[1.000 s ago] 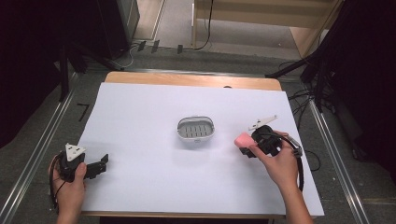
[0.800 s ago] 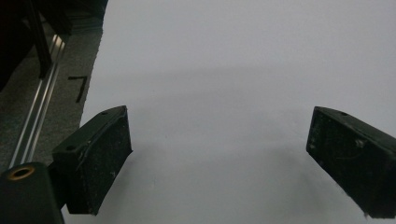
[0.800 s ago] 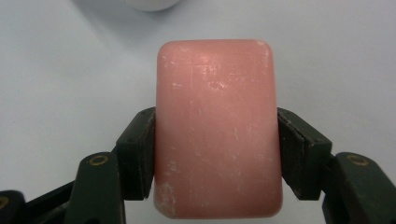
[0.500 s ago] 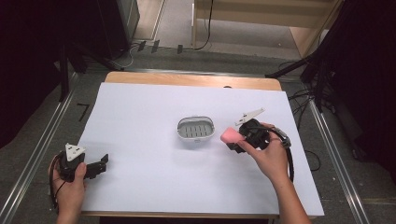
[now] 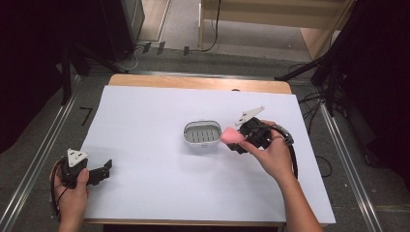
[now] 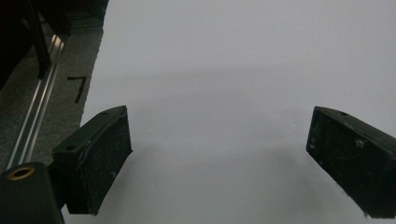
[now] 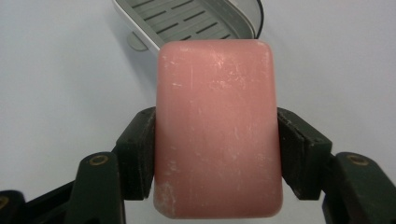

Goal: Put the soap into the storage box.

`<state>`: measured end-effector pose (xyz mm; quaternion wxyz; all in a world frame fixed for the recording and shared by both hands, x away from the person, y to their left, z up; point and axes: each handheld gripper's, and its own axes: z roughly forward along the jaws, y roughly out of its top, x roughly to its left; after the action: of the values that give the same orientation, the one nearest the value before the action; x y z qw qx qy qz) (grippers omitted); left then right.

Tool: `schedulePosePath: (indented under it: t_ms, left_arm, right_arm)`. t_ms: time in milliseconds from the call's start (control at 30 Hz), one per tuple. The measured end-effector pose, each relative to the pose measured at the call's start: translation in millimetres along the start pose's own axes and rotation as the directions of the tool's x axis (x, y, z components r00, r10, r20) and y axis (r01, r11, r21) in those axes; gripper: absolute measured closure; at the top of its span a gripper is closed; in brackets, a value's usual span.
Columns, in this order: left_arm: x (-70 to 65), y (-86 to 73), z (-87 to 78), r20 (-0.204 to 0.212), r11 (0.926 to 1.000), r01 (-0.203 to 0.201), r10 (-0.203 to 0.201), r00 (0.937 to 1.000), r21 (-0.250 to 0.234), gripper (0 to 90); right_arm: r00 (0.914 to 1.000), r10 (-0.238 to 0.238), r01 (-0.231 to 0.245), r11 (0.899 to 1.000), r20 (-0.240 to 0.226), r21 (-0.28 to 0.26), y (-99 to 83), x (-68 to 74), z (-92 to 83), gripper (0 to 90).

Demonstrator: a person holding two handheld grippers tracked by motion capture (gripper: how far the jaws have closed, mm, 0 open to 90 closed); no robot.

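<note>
Soap dish (image 5: 202,134) bare, pink soap (image 5: 230,136) beside rim

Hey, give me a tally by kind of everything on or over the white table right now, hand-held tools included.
Pink soap bar: 1
Grey soap dish: 1
Hand-held tools: 2, left tool open, right tool clamped on the soap bar
Total: 4

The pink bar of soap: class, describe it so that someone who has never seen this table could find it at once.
Start at the white table and find the grey slotted oval soap dish near its middle. Just right of the dish, the right gripper grips a pink rounded rectangular bar of soap. It is the one pink thing here.
</note>
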<state>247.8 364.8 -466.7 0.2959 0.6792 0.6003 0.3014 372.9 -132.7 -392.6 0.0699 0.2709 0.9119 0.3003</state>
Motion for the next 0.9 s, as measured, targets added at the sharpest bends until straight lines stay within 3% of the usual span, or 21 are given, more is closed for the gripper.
schedulePosePath:
  t_ms: [233,633,900]
  left_arm:
    - [-0.3,0.0,-0.1,-0.002,1.0000,-0.001,0.001,1.0000,0.001,6.9]
    - [-0.3,0.1,-0.1,-0.002,1.0000,-0.005,0.005,1.0000,0.003,6.9]
    - [-0.5,0.2,0.2,-0.002,1.0000,-0.003,0.003,1.0000,0.004,6.9]
  right_arm:
    - [0.9991,-0.039,0.039,0.999,-0.016,-0.016,11.9,1.3,0.7,38.4]
    - [0.9969,-0.056,0.054,0.998,-0.055,-0.045,28.0,0.9,7.1,38.4]
    - [0.9917,-0.110,0.106,0.993,-0.067,-0.057,34.8,1.4,14.2,38.4]
